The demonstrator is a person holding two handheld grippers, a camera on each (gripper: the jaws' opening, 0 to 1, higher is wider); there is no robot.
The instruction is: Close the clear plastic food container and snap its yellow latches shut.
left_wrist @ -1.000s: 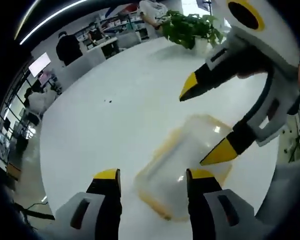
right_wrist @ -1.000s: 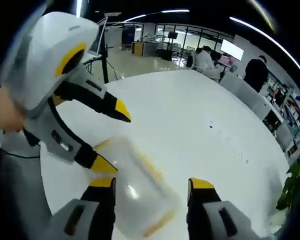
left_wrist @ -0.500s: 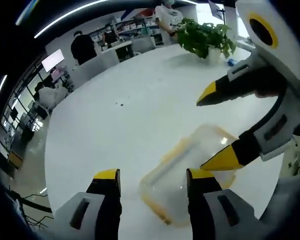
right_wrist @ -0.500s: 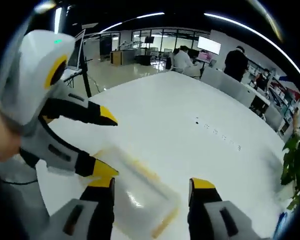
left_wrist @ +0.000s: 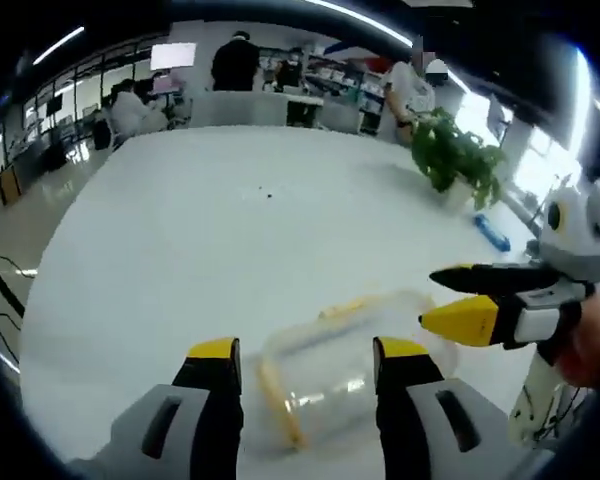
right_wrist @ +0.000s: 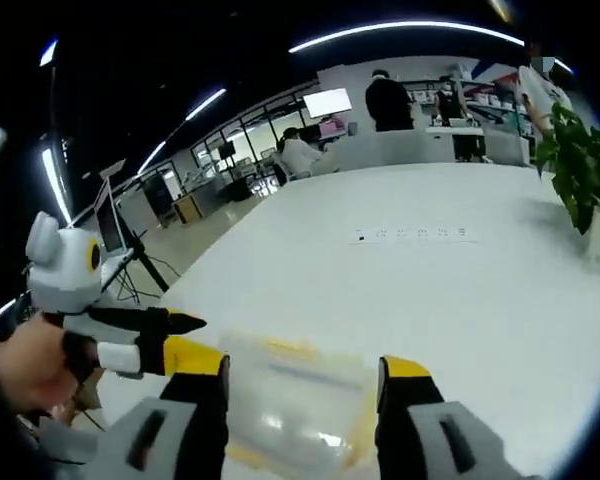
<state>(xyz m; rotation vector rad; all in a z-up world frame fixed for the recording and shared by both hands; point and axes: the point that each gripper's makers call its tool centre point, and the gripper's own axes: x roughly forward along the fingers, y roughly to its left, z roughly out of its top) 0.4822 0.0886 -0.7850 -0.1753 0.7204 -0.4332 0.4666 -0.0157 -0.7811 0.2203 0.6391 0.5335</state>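
Container (left_wrist: pixel 345 370) lies low centre on the white table (left_wrist: pixel 200 230), lid seemingly down already, between the spread jaws of the left gripper (left_wrist: pixel 305 352). Right gripper (right_wrist: pixel 302 372) also gapes, holding nothing, container (right_wrist: pixel 295 405) ahead of it at bottom centre. Yellow latch (left_wrist: pixel 278 405) at the container's near end looks unsnapped. Best steady the box with one tong, press each latch squarely down, don't let it skid

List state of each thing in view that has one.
clear container: lying on the white table, lid on it; latch state too blurred to tell.
left gripper: open, its fingers either side of the container.
right gripper: open, over the container.
potted plant: upright, near the table's far edge.
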